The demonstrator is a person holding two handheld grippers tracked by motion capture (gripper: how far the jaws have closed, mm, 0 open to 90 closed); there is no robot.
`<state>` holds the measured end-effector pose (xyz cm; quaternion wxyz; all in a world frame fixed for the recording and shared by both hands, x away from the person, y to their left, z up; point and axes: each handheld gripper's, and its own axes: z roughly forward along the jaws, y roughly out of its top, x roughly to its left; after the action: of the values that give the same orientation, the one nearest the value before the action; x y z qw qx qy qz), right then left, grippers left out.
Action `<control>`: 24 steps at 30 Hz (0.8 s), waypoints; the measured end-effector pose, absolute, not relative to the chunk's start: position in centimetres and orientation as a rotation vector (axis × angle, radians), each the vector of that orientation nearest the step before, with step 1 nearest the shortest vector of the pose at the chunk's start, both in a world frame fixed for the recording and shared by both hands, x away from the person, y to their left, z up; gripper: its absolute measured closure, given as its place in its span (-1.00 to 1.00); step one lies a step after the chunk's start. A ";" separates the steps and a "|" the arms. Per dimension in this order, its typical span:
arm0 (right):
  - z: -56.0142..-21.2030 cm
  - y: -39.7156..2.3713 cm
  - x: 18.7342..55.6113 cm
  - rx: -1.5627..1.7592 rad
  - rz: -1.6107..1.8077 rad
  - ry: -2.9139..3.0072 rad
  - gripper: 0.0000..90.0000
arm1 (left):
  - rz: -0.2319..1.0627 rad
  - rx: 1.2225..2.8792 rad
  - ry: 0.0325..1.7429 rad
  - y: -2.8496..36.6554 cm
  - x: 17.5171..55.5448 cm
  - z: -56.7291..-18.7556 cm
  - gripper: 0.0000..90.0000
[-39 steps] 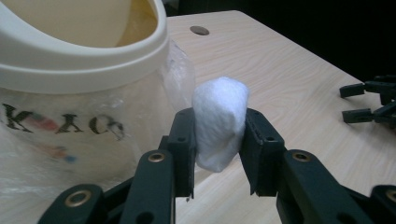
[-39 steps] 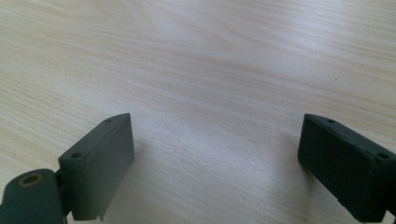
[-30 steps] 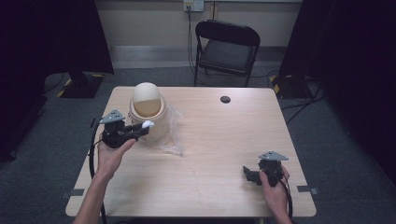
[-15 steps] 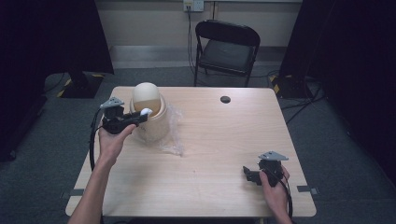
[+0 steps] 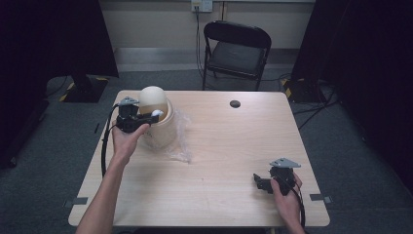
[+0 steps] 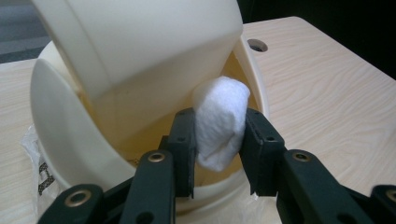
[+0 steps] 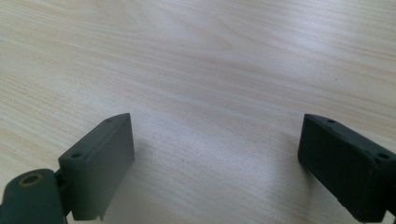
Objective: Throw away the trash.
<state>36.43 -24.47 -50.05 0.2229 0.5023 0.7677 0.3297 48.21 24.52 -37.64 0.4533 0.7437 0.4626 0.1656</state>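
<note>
The left gripper [image 6: 218, 140] pinches a white wad [image 6: 220, 122] at the cream container [image 5: 163, 124] opening, where a loosened squeeze may drop it outside; the right gripper [image 7: 217, 163], well apart, rests spread wide.

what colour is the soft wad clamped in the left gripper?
White: a fluffy cotton-like wad in the left gripper, beside the cream plastic container. Clearest in the left gripper view.
</note>
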 end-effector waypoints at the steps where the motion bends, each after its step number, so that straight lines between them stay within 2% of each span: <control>1: -50.0 -24.5 36.4 1.387 0.910 2.120 -0.78 | 0.401 1.827 1.150 24.5 48.3 -37.7 0.50; 12: -50.0 -24.5 36.4 1.387 0.910 2.120 -0.78 | 0.453 1.930 1.181 23.4 49.3 -37.5 0.49; 24: -50.0 -24.5 36.4 1.387 0.910 2.120 -0.78 | 0.456 1.940 1.219 22.5 50.2 -38.0 0.46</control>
<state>36.43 -24.47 -50.05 0.2229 0.5023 0.7677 0.3297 50.19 22.54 -38.02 0.3917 0.7641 0.4801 0.1795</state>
